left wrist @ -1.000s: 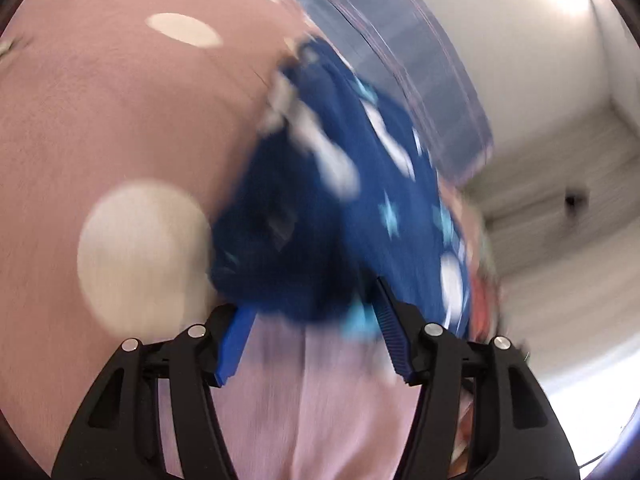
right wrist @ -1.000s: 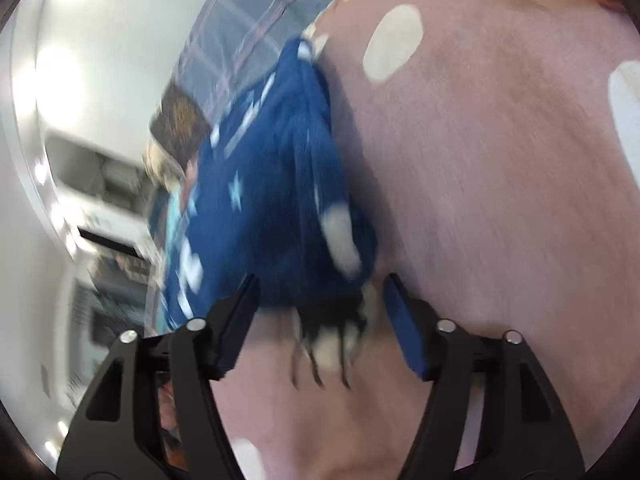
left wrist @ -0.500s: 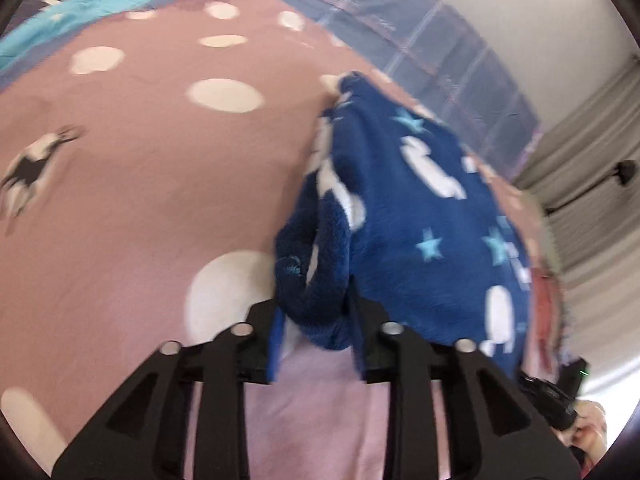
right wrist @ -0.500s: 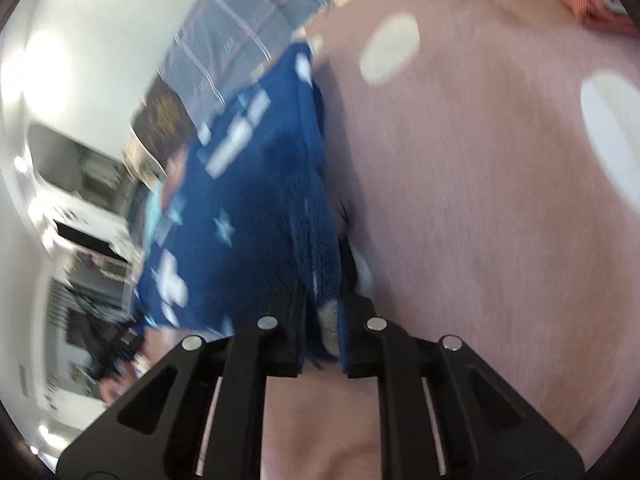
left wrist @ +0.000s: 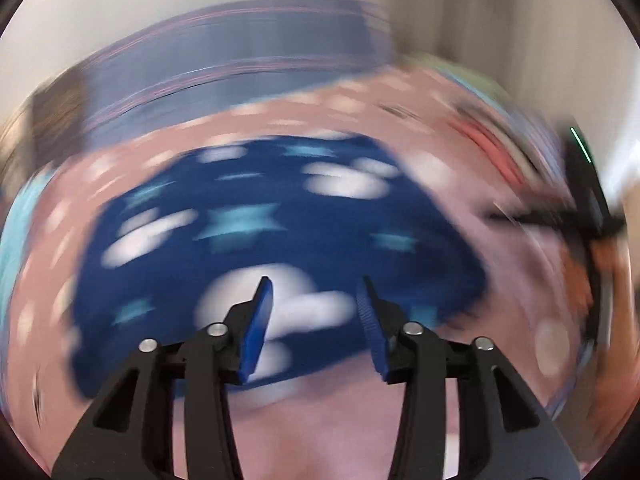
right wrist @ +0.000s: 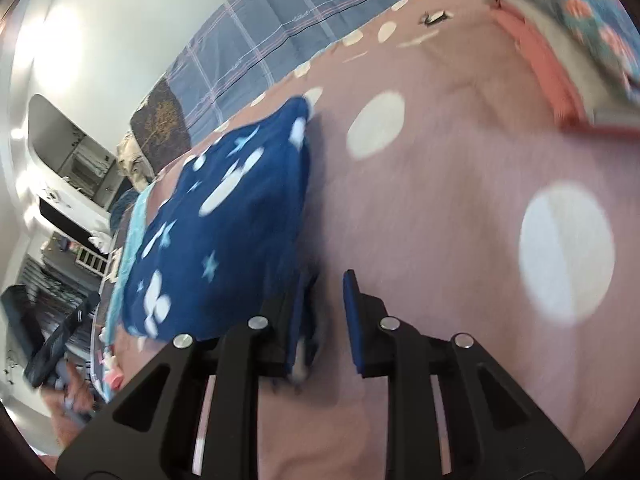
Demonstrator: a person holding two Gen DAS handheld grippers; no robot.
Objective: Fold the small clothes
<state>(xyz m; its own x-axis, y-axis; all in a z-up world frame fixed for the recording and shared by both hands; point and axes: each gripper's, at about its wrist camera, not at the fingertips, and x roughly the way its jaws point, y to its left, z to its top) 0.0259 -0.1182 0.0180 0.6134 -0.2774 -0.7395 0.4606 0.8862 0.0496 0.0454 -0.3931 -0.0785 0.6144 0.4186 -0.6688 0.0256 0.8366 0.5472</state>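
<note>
Pink dotted bedspread [right wrist: 460, 208] bears fuzzy blue garment [right wrist: 224, 232] (star-printed), lying flat.

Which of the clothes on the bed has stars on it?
The dark blue fleece one, lying on the pink spotted blanket. The coral piece and the teal flowery piece in the far corner show no stars.

1. A pink bedspread [right wrist: 460, 208] with large white dots covers the bed and fills most of the view.
2. Behind it lies a blue plaid quilt [right wrist: 280, 28], with a dark brown cushion [right wrist: 160, 124] at its left end.
3. The wall [right wrist: 120, 12] is plain and pale, with bright patches of light on it.
4. Off to the left stand white shelves [right wrist: 68, 184], cluttered with small things.
5. In the left wrist view, blurred pale curtains [left wrist: 500, 8] hang in the corner.
</note>
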